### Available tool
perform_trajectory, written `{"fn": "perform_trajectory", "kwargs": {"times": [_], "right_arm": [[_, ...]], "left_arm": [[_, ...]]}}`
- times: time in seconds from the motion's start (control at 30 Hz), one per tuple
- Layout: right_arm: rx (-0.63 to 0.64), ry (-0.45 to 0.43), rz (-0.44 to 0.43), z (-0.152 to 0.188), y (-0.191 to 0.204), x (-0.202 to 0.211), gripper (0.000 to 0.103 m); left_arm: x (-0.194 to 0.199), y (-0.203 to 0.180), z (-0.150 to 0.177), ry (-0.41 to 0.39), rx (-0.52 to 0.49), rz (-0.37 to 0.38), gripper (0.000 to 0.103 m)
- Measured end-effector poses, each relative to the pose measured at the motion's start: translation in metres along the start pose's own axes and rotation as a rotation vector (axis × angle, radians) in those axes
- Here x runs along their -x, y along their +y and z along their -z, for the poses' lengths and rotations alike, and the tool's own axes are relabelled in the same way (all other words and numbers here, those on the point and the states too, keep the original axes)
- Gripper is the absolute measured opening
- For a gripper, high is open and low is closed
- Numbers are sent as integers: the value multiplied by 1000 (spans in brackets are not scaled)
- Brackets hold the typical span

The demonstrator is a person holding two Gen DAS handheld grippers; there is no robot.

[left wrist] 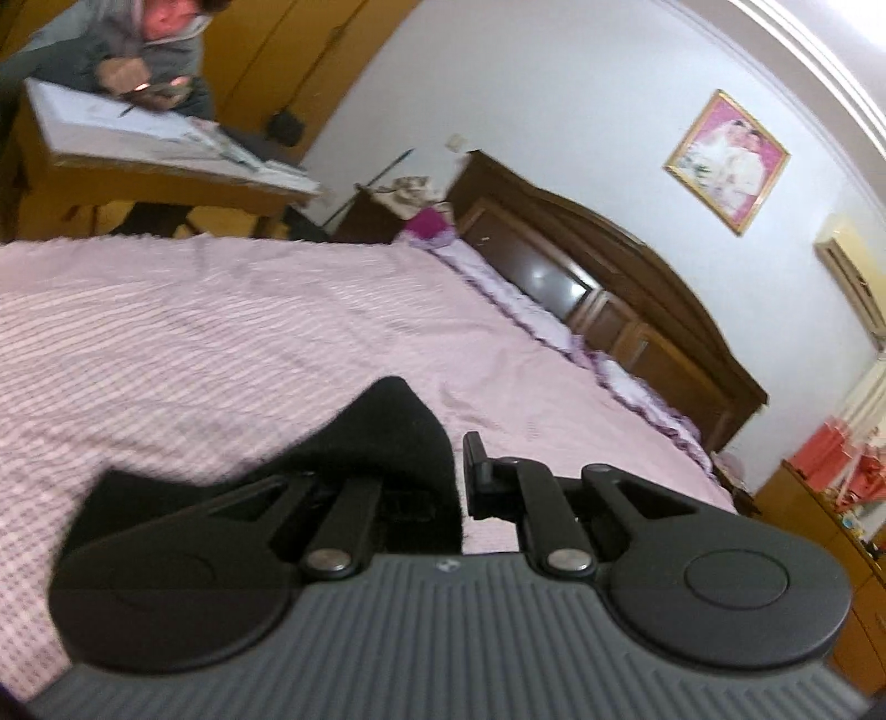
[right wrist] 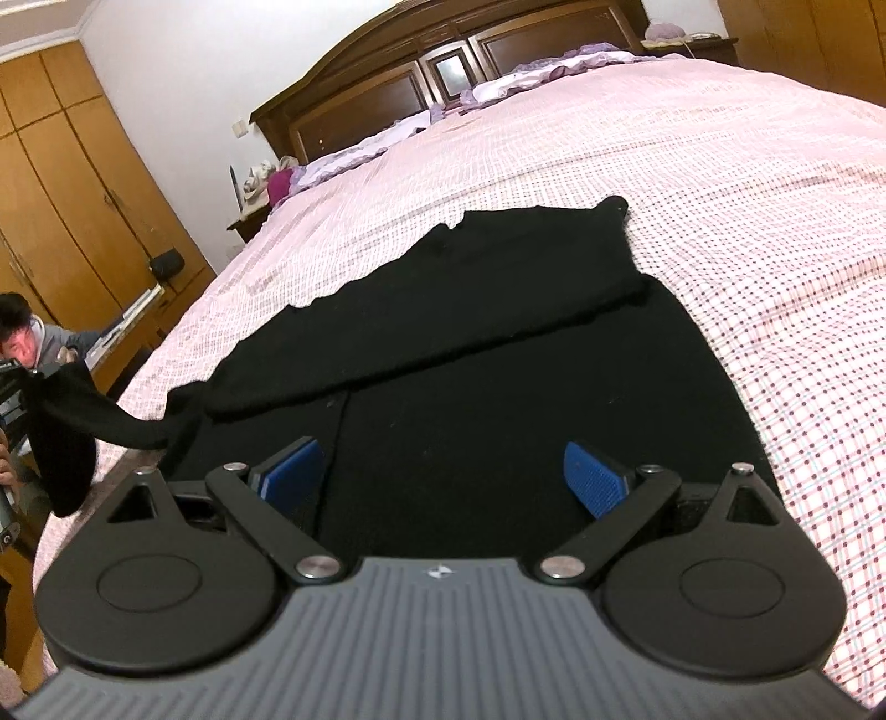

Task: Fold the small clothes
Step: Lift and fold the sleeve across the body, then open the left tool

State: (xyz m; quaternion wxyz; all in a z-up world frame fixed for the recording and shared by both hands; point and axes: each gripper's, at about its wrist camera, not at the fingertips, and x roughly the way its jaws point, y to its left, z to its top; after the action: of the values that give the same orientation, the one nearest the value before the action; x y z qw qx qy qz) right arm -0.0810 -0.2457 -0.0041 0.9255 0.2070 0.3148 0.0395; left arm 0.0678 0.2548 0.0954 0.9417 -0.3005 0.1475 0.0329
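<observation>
A black garment (right wrist: pixel 498 360) lies spread on the pink checked bed cover (right wrist: pixel 720 194), its upper part folded over in a band across it. My right gripper (right wrist: pixel 443 476) hovers open just above the garment's near edge, and its blue pads (right wrist: pixel 592 482) hold nothing. At the far left of that view, one sleeve (right wrist: pixel 111 421) is lifted off the bed edge. In the left wrist view, my left gripper (left wrist: pixel 443 476) is shut on that black sleeve (left wrist: pixel 398 432). The cloth drapes over and hides its left finger.
A dark wooden headboard (right wrist: pixel 387 83) and purple-frilled pillows (right wrist: pixel 526 72) line the far end of the bed. A person (left wrist: pixel 149 50) sits at a desk (left wrist: pixel 155 149) beyond the bed's left side. Wooden wardrobes (right wrist: pixel 66 194) and a bedside table (right wrist: pixel 249 221) stand nearby.
</observation>
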Motion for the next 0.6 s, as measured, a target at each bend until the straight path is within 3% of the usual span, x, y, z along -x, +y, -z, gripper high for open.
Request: {"fn": "perform_trajectory", "kwargs": {"times": [0.33, 0.6], "right_arm": [[-36, -42, -17, -4, -16, 7, 98], [-51, -70, -26, -3, -26, 11, 98]], "left_arm": [[-2, -84, 8, -45, -127, 97, 11], [-22, -144, 37, 9, -199, 186, 11]]}}
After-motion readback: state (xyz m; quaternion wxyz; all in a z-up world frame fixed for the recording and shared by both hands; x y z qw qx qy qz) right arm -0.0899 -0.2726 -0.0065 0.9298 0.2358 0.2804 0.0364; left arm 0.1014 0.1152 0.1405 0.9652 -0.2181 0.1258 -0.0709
